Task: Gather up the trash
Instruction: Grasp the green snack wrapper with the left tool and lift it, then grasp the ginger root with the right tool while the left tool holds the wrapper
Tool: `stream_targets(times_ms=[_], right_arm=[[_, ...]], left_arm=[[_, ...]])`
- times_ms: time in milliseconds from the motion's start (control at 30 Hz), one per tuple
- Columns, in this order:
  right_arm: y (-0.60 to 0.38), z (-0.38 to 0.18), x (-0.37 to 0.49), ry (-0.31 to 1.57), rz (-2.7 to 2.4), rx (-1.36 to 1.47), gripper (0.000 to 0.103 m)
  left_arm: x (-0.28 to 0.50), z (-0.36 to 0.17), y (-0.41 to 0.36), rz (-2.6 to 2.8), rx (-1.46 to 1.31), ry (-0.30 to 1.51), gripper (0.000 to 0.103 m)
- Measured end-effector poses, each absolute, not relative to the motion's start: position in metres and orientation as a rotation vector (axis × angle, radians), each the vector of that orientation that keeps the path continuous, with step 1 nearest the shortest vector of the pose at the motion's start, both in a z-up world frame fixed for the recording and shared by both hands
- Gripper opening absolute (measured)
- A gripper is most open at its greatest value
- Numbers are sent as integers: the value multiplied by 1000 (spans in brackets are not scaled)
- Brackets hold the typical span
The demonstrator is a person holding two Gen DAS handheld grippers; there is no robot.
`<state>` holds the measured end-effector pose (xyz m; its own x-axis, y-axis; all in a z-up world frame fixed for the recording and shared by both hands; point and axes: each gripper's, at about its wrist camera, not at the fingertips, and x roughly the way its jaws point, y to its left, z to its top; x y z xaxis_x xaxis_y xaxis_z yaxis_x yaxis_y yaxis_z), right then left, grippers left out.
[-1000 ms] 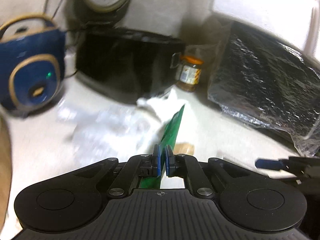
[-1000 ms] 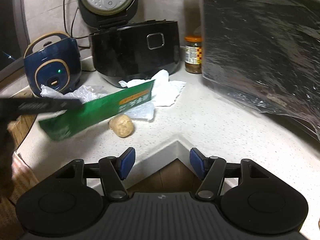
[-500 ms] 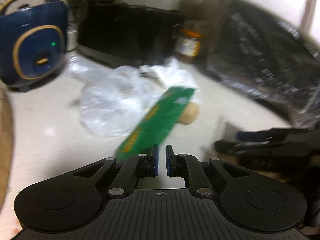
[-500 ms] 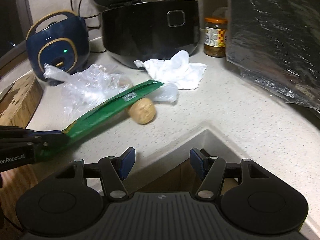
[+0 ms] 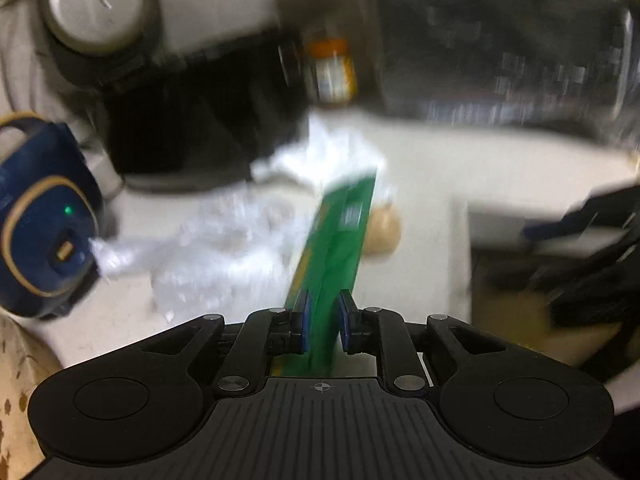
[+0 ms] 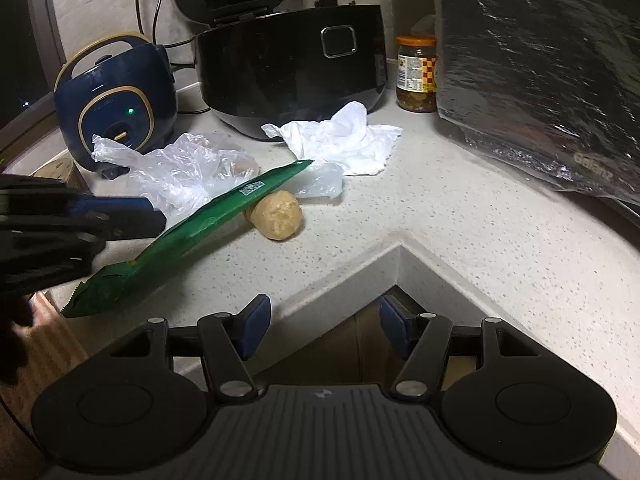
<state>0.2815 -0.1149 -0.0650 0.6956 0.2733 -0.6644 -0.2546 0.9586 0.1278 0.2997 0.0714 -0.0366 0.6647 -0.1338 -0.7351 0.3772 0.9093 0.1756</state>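
Observation:
A long green wrapper point(image 5: 336, 240) runs up between the blue pads of my left gripper point(image 5: 323, 312). Its jaws are opening, and the thin wrapper stands loose in the gap. In the right wrist view the green wrapper point(image 6: 208, 224) slants down from a brown lump point(image 6: 280, 216), past my left gripper point(image 6: 132, 216), to the counter's edge. A crumpled clear plastic bag point(image 6: 188, 168) and a white tissue point(image 6: 340, 140) lie behind it. My right gripper point(image 6: 320, 316) stands open over the counter's inner corner, holding nothing.
At the back stand a blue rice cooker point(image 6: 116, 96), a black rice cooker point(image 6: 288, 68) with its lid up, and a jar point(image 6: 416, 74). A black appliance wrapped in plastic film point(image 6: 540, 72) fills the right. The counter edge point(image 6: 396, 248) cuts inward here.
The left gripper's jaws have parted around the green wrapper and the gripper has rolled. The wrapper's free end has dropped onto the brown lump. The right gripper stays open.

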Motion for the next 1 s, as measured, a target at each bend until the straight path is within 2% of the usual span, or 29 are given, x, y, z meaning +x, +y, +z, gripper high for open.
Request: stream_targets(times_ms=[33,200,267,467,533,633,933,967,1000], right_arm=[[-117,-65,280,745,291,32,61],[-126,-66,276,745,281,53,61],[-128,-66,275,749,274,64,61],[-126,-68,273,755,279,68,61],[-124,-68,273,756,282,63,61],[-122,-70,274,767,286,65,61],[-124,-70,271,764,271,42,61],[-124,-70,272,760,266,40,61],[-125,-69,272,753,264,39,61]], left_arm=[[305,-43,74,-299,327,824,22],[316,-54,79,-333,274,896,52],[316,-56,78,-344,262,898,57],[309,-38,91,-394,169,838,55],[310,-39,93,-345,226,824,54],[319,-51,93,-309,282,872,53],[345,-64,103,-309,146,922,55],[346,-65,103,-307,144,920,53],[344,-64,103,-301,142,912,40]])
